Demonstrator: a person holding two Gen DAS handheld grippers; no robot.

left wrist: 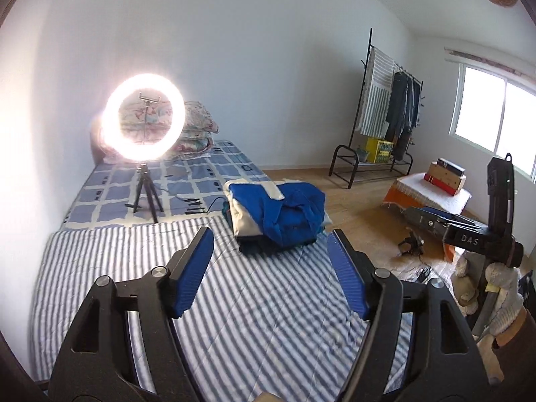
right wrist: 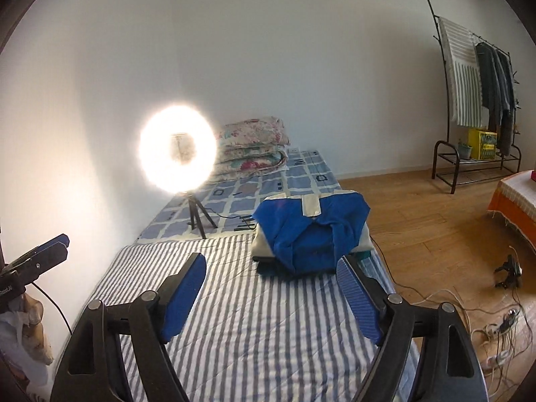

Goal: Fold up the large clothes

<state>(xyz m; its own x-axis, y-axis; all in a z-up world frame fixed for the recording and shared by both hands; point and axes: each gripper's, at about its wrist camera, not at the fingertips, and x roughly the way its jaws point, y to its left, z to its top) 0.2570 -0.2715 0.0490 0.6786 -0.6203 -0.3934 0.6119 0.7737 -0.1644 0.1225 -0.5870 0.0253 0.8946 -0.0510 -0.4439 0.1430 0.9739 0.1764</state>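
A folded blue and cream garment (left wrist: 278,214) lies on top of a small stack of folded clothes on the striped bed cover (left wrist: 234,301); it also shows in the right wrist view (right wrist: 311,234). My left gripper (left wrist: 271,244) is open and empty, held above the striped cover, short of the stack. My right gripper (right wrist: 271,268) is open and empty, also short of the stack. The right gripper's body shows at the right of the left wrist view (left wrist: 469,234), held in a gloved hand. The left gripper shows at the left edge of the right wrist view (right wrist: 37,261).
A lit ring light on a tripod (left wrist: 144,120) stands on the checked sheet (left wrist: 201,181) behind the stack, with folded quilts (right wrist: 254,150) by the wall. A clothes rack (left wrist: 385,114), a low table with boxes (left wrist: 435,184) and floor cables (right wrist: 495,331) are to the right.
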